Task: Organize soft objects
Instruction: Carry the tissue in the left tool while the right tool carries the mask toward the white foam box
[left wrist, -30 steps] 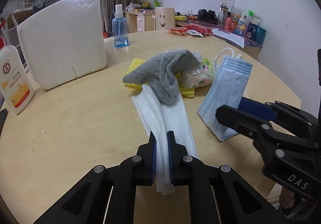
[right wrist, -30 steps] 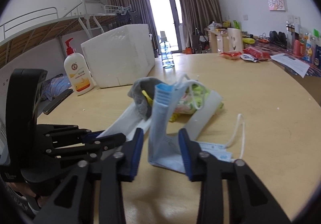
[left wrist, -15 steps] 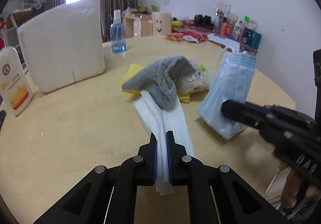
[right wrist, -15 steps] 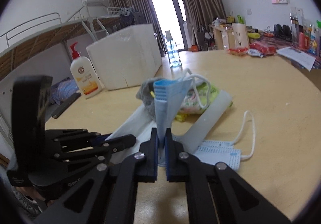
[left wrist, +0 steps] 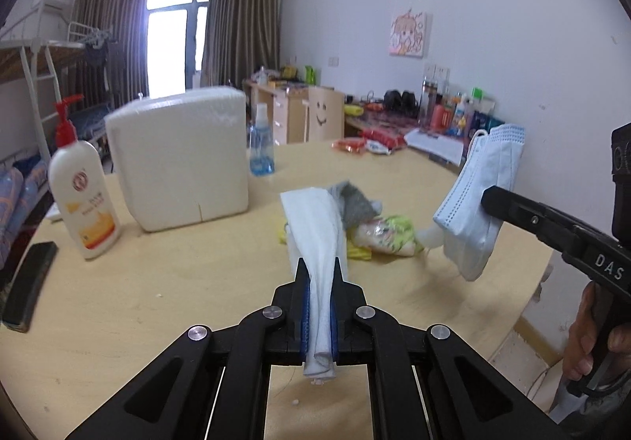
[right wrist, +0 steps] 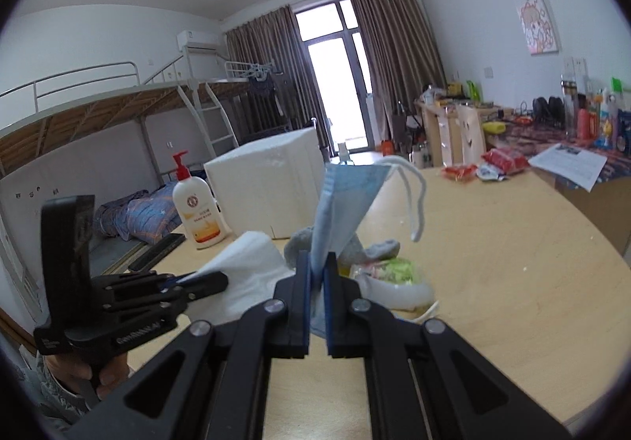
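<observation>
My left gripper (left wrist: pixel 318 274) is shut on a white cloth (left wrist: pixel 315 227) and holds it lifted above the round wooden table (left wrist: pixel 157 282). My right gripper (right wrist: pixel 317 262) is shut on a blue face mask (right wrist: pixel 343 203) with white ear loops, also lifted; the mask shows at the right of the left wrist view (left wrist: pixel 481 199). A grey sock (left wrist: pixel 355 203), a yellow cloth (left wrist: pixel 357 252) and a clear packet with a yellow-green print (left wrist: pixel 388 237) lie in a pile on the table behind the white cloth.
A white foam box (left wrist: pixel 181 160) stands at the back left, with a lotion pump bottle (left wrist: pixel 83 199) beside it and a blue spray bottle (left wrist: pixel 260 148) behind. A black phone (left wrist: pixel 27 282) lies at the left edge. Snack packets (left wrist: pixel 355 144) lie at the far side.
Both grippers have risen from the table. The white cloth has come out from under the grey sock and the blue mask has lifted clear of the table.
</observation>
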Action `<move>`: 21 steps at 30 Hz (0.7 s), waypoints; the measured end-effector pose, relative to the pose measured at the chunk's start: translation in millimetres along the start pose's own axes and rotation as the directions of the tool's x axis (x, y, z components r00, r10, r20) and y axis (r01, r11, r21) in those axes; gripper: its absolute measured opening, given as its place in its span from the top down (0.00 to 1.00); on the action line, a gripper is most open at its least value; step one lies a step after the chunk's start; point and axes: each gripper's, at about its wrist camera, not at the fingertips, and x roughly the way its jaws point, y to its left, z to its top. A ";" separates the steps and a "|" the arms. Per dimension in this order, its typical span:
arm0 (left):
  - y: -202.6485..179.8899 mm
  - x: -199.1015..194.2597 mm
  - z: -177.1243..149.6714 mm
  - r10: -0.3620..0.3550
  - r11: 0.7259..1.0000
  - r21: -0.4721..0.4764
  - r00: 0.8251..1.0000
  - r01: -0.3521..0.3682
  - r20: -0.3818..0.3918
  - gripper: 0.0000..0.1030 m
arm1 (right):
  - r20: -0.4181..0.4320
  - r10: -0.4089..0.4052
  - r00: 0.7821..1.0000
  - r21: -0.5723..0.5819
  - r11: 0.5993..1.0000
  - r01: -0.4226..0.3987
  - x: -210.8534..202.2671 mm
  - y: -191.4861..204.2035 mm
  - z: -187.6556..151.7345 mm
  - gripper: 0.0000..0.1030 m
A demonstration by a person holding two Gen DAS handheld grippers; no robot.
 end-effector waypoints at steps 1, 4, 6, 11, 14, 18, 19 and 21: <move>0.5 -3.6 0.2 0.004 1.000 0.001 1.000 -0.004 0.011 0.93 | 0.010 0.005 1.000 -0.004 1.000 -0.005 -3.8 2.2 1.3 0.93; 0.1 -17.1 1.8 0.009 1.000 0.004 0.999 -0.010 0.044 0.93 | 0.032 -0.004 0.999 -0.019 1.000 0.005 -10.5 6.6 3.2 0.93; 0.6 -25.5 2.3 0.016 1.000 0.001 0.998 -0.016 0.064 0.93 | 0.044 -0.011 0.999 -0.021 1.000 0.012 -14.2 7.2 4.4 0.93; 1.5 -41.2 2.3 0.025 1.000 0.001 0.995 -0.025 0.096 0.93 | 0.072 -0.010 0.997 -0.021 1.000 0.011 -27.2 10.3 6.4 0.92; 1.5 -50.1 2.5 0.034 0.999 -0.001 0.993 -0.034 0.115 0.93 | 0.096 0.003 0.995 -0.029 1.000 0.000 -33.5 12.8 8.5 0.92; 0.7 -63.6 2.1 0.046 0.999 0.001 0.988 -0.046 0.149 0.93 | 0.137 -0.004 0.991 -0.047 0.999 0.011 -44.0 17.6 15.5 0.92; 0.7 -66.4 2.1 0.046 0.999 0.001 0.987 -0.047 0.155 0.93 | 0.144 -0.004 0.990 -0.054 0.998 0.011 -46.7 19.3 17.7 0.92; -0.1 -71.5 1.4 0.050 0.999 0.003 0.985 -0.051 0.166 0.93 | 0.149 -0.002 0.989 -0.062 0.998 0.012 -49.0 21.5 18.2 0.92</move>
